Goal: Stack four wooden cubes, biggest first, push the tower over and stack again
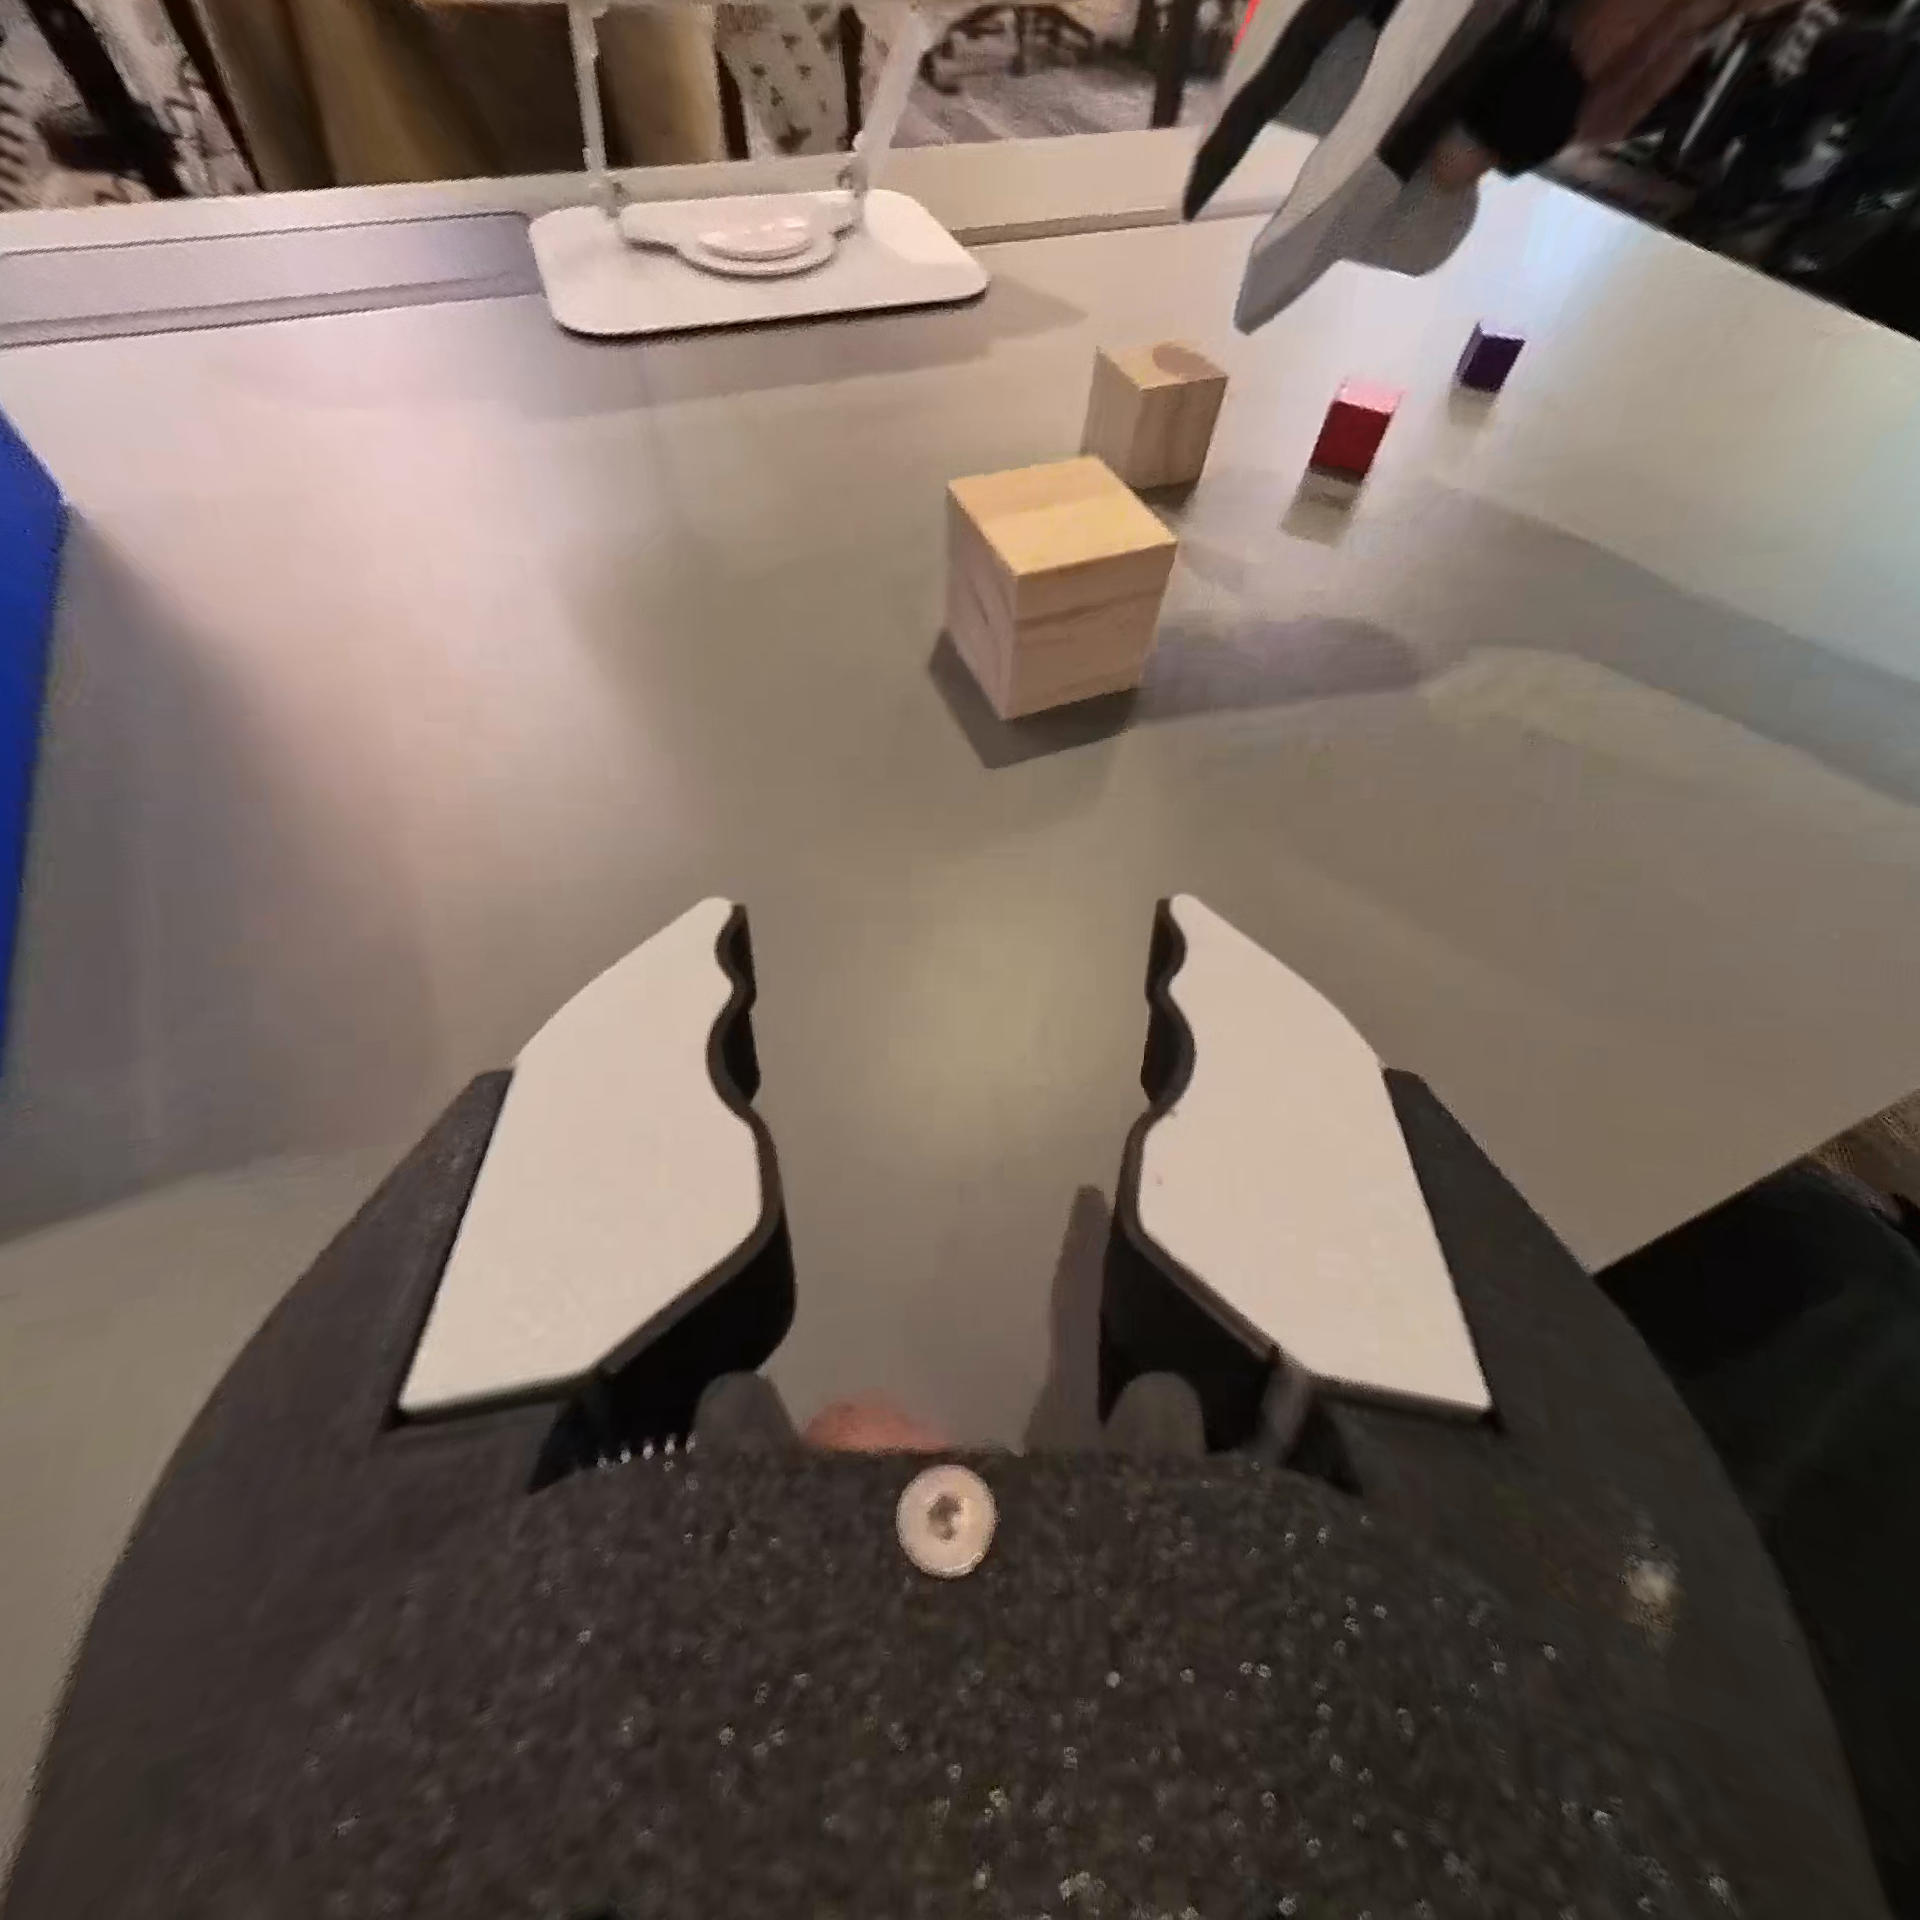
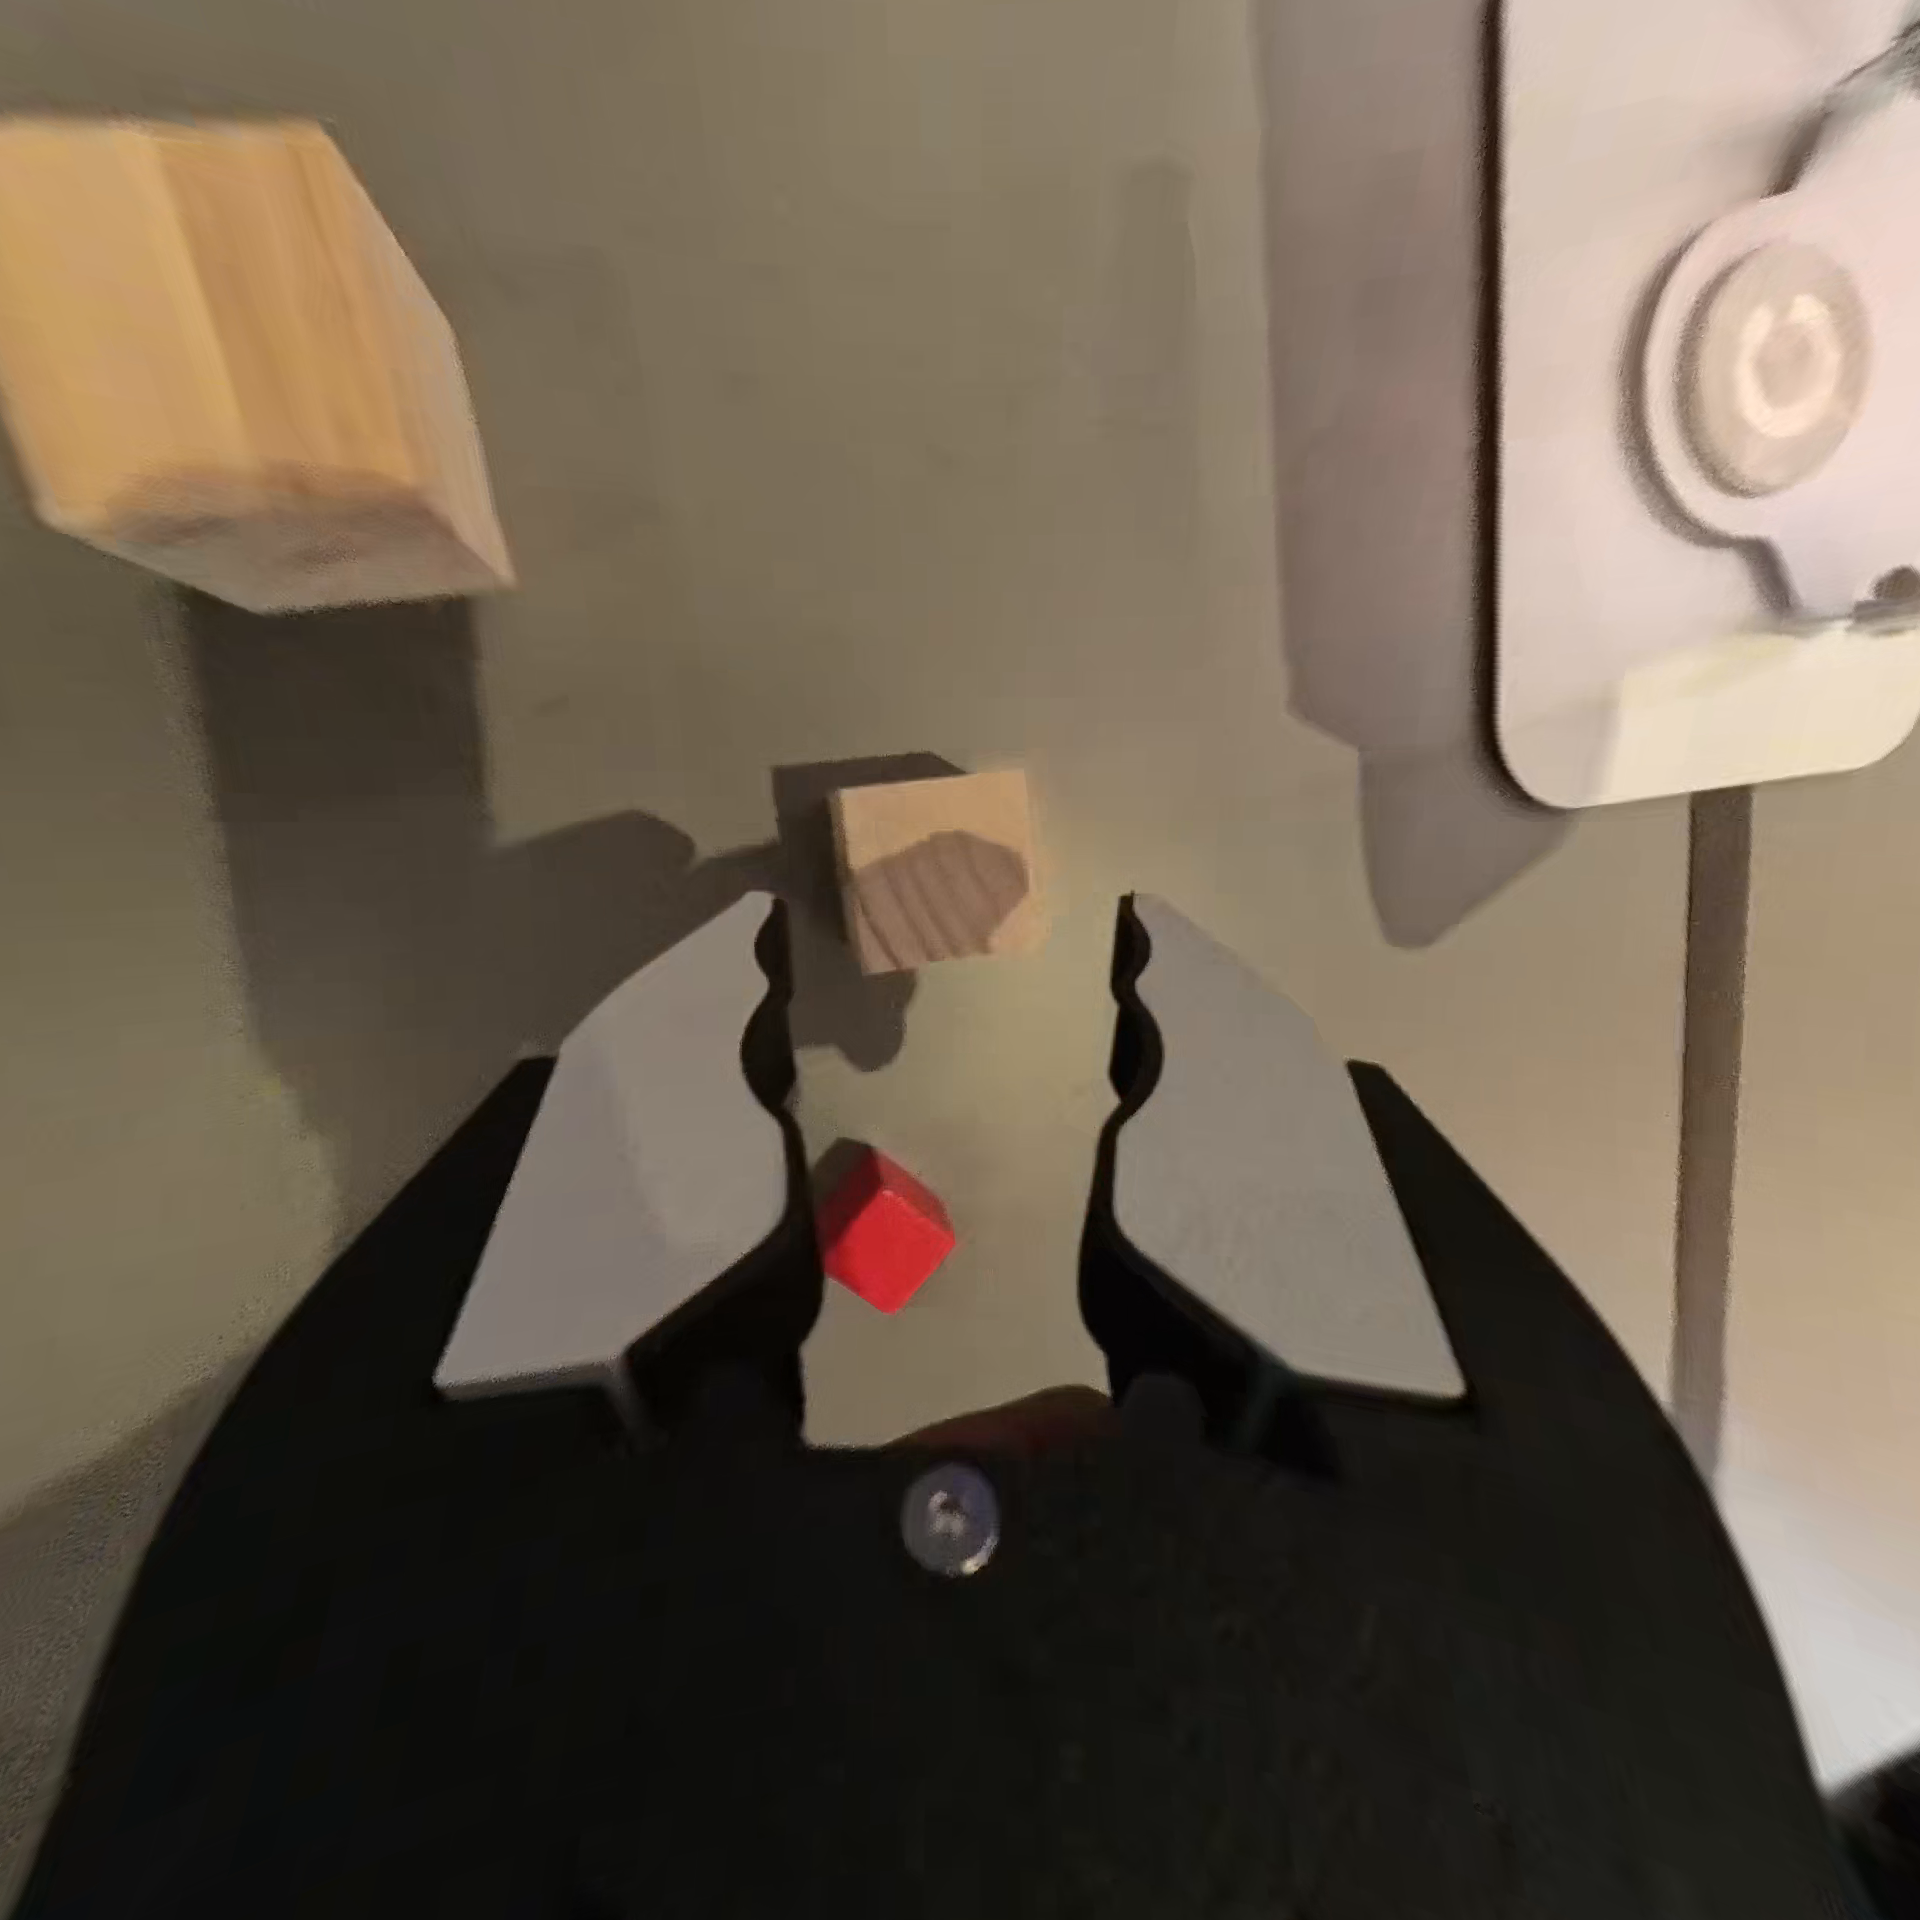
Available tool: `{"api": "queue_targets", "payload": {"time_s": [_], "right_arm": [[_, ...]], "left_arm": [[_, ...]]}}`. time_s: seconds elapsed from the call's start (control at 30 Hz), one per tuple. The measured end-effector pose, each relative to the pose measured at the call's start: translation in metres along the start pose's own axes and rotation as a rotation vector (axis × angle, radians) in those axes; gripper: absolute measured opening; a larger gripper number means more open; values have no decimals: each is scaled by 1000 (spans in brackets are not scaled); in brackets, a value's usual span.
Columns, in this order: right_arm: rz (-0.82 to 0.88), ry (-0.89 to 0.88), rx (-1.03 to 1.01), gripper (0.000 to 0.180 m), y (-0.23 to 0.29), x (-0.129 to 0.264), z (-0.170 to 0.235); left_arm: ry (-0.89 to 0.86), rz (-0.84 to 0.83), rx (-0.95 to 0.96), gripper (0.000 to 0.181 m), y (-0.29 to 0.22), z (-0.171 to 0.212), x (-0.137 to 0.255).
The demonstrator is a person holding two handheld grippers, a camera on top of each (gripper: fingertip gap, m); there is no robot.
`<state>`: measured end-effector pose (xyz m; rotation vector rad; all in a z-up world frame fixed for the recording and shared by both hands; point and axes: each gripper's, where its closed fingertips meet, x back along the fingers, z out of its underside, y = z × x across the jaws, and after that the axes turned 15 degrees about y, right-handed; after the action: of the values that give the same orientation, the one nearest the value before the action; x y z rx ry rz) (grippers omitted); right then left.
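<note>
Four cubes stand apart on the grey table (image 1: 520, 727). The biggest plain wood cube (image 1: 1055, 582) is nearest; a smaller plain wood cube (image 1: 1153, 416) sits behind it. A small red cube (image 1: 1351, 426) and a smaller purple cube (image 1: 1491, 356) lie to the right. My left gripper (image 1: 951, 914) is open and empty, low over the table well short of the big cube. My right gripper (image 2: 945, 909) is open and empty, looking down from above; the red cube (image 2: 883, 1226) shows between its fingers, the smaller wood cube (image 2: 935, 868) just past the tips, the big cube (image 2: 229, 353) at upper left. The right gripper also shows in the left wrist view (image 1: 1236, 255).
A white stand base (image 1: 758, 260) sits at the table's far edge; it also shows in the right wrist view (image 2: 1704, 416). A blue object (image 1: 26, 675) is at the left edge. The table's right edge (image 1: 1766, 1174) runs close to my left gripper. The grippers' ends are close to 30 centimetres from one another.
</note>
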<state>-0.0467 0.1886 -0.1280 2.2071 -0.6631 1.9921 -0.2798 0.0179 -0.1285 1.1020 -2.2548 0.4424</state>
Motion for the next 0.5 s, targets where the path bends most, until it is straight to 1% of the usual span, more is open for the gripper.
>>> {"api": "queue_targets", "payload": {"time_s": [0.07, 0.17, 0.2, 0.23, 0.27, 0.33, 0.4, 0.5], "right_arm": [[-23, 109, 65, 60, 1, -14, 2], [-3, 175, 124, 62, 3, -36, 3], [12, 170, 131, 58, 2, -44, 2], [15, 171, 141, 47, 3, -49, 2], [17, 153, 138, 47, 2, -50, -1], [9, 92, 94, 46, 1, -39, -11], [54, 57, 76, 46, 0, -16, -23], [32, 15, 89, 46, 32, 26, -49]], "left_arm": [[-19, -1, -31, 70, -5, 2, 1], [-32, -27, -91, 70, -8, 3, 1], [-33, -9, -103, 70, -12, 5, 1], [-38, 2, -107, 70, -14, 6, 1], [-44, 8, -113, 68, -16, 7, 1], [-43, -6, -139, 68, -16, 9, 1], [-61, -38, -157, 67, -12, 8, 3], [-84, -56, -153, 67, -8, 5, 7]]}}
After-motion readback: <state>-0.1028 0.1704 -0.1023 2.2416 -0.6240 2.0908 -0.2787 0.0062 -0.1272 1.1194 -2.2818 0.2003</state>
